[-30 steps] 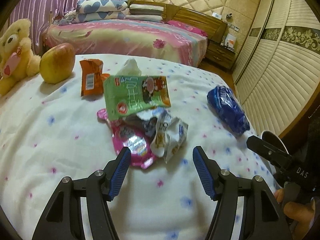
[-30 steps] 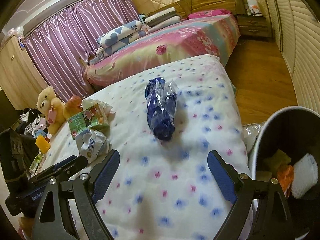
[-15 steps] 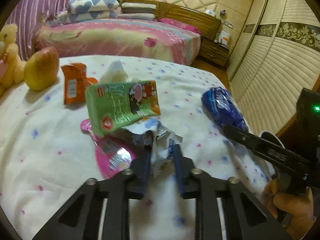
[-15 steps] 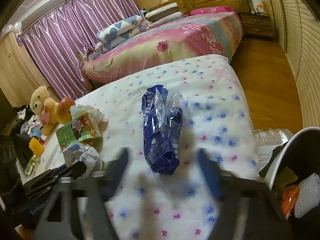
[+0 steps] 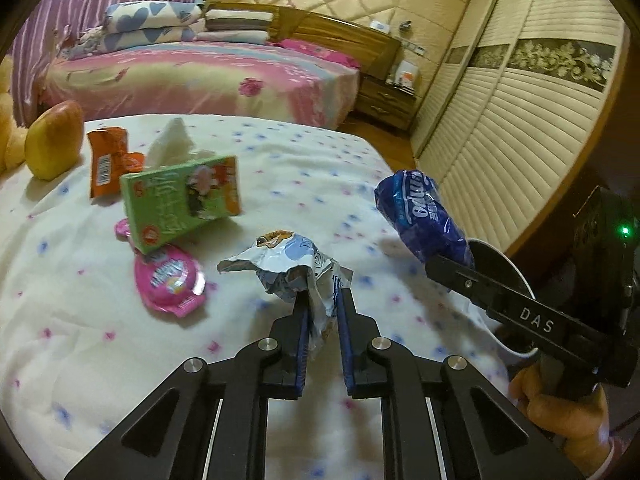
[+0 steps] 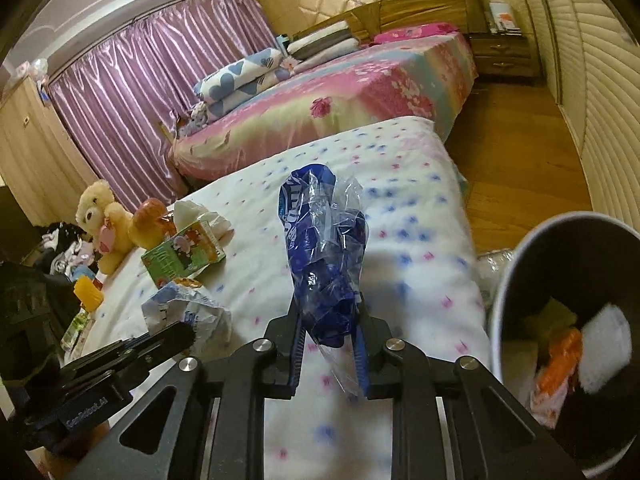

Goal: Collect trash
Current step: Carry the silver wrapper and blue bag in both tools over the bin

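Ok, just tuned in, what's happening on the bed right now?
A person is clearing trash with two handheld grippers. The left gripper has just closed on a crumpled white wrapper, and the right gripper has just closed on a blue bag, both lifted off the bedsheet. The bin stands to the right, already holding some trash. A green box, a pink packet and an orange wrapper remain.
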The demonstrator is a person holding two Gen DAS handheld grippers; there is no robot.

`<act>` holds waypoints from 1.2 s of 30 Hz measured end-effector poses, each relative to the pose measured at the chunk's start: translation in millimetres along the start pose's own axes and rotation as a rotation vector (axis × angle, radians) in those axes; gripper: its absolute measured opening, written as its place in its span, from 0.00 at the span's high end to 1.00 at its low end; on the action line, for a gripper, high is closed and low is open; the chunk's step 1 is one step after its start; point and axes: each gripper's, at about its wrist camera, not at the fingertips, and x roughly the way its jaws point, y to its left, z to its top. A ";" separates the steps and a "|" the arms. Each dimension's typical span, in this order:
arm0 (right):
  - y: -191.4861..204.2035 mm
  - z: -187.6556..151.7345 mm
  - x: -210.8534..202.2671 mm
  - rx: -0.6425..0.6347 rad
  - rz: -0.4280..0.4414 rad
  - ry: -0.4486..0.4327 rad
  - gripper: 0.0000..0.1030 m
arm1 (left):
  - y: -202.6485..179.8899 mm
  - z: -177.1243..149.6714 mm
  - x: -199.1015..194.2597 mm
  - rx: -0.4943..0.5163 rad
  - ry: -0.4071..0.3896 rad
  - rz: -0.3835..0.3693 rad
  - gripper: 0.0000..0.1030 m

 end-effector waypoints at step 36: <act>-73.4 -52.2 -95.4 0.189 -0.146 -0.110 0.80 | -87.7 -21.4 20.2 0.147 0.068 -0.121 0.89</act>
